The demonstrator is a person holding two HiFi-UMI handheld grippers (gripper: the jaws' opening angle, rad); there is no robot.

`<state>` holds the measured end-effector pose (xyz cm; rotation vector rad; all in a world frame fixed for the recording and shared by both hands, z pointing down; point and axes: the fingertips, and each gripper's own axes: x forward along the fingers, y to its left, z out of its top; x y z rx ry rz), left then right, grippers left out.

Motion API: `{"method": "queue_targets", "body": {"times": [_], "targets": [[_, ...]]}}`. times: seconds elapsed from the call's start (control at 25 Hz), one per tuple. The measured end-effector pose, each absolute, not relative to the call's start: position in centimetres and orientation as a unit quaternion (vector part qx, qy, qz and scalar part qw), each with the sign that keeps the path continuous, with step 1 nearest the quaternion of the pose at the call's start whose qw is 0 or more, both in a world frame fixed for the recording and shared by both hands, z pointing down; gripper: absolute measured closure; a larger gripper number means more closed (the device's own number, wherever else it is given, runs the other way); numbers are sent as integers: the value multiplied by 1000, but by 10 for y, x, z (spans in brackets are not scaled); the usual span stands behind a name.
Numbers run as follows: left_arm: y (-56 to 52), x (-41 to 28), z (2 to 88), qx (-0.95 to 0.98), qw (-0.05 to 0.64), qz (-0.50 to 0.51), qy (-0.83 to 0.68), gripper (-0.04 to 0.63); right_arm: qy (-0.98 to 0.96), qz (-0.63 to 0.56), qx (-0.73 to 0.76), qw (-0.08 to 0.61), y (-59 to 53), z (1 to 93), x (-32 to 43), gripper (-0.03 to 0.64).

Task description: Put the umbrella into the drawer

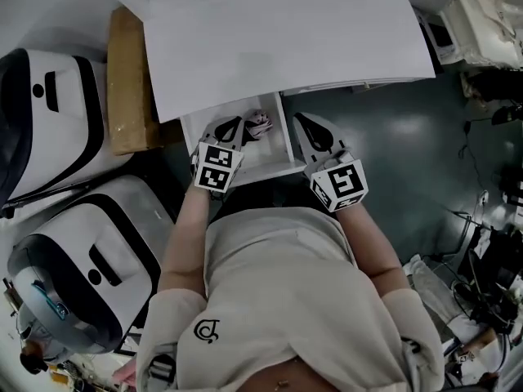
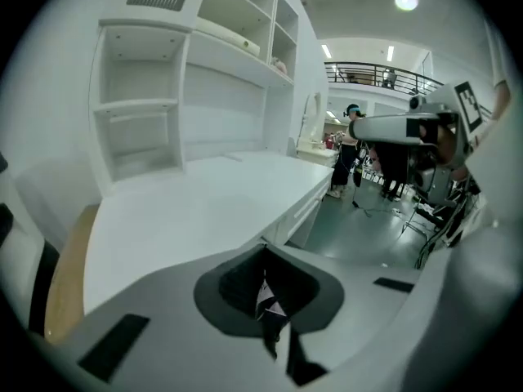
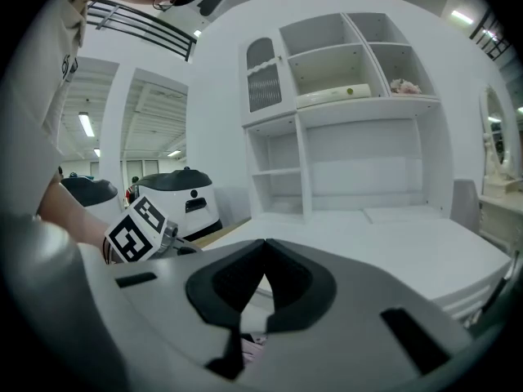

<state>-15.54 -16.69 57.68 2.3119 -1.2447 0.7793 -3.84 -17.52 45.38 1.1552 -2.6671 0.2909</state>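
Left gripper point(image 1: 231, 127) and right gripper point(image 1: 304, 125), both closed and empty, are shown above the open drawer point(image 1: 288, 141) containing the umbrella point(image 1: 260, 123); square black-and-white markers point(image 1: 216, 167) are borne by both.

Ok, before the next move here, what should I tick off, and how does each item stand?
1. Umbrella inside the drawer: ok.
2. Left gripper empty: ok, jaws together, nothing held.
3. Right gripper empty: ok, jaws together, nothing held.
4. Umbrella lying below the drawer's rim: cannot tell.
5. Drawer shut: not ok, it stands open under the desk.
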Motion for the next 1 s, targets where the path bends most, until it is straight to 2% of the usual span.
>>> {"method": "queue_targets", "body": {"times": [0.64,1.0], "targets": [[-147,-233,375,818,48,109,-563,583,-930,52,356,71,-174,390,-88,611],[-128,-272,325,795,31,28,-606,583,-937,22,345,41,-172,357,-99,611]]}}
